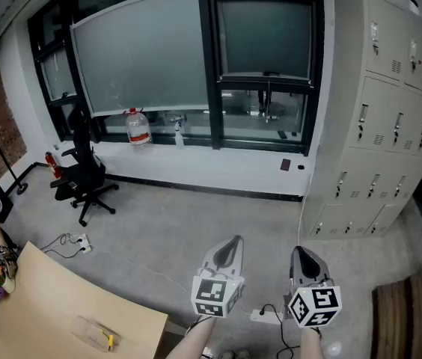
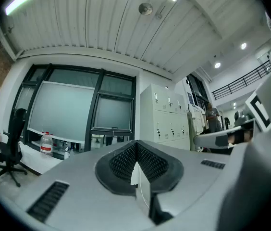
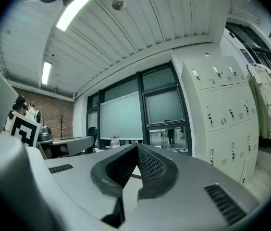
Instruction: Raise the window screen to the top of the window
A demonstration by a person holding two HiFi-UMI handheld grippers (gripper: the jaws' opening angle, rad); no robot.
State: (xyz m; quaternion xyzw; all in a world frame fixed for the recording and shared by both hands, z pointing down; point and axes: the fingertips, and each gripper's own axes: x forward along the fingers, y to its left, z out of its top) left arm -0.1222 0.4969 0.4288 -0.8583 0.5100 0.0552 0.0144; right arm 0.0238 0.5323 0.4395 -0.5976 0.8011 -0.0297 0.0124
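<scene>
Fingers [image 2: 123, 160] of the left gripper [image 1: 230, 244] are pressed together with nothing between them. The right gripper [image 1: 301, 254] is likewise closed and empty. Both hang low over the grey concrete floor [image 1: 196, 223], well apart from the black-framed window [image 1: 211, 66]. Two screens hang there. The wide grey window screen [image 1: 142, 51] is on the left. The narrower grey window screen [image 1: 265, 34] is on the right, its bottom bar about halfway down, with clear glass below. On the white sill [image 1: 196, 159] stand one large clear water bottle with a red cap [image 1: 138, 128], its fill unclear, and one small spray bottle [image 1: 178, 134].
</scene>
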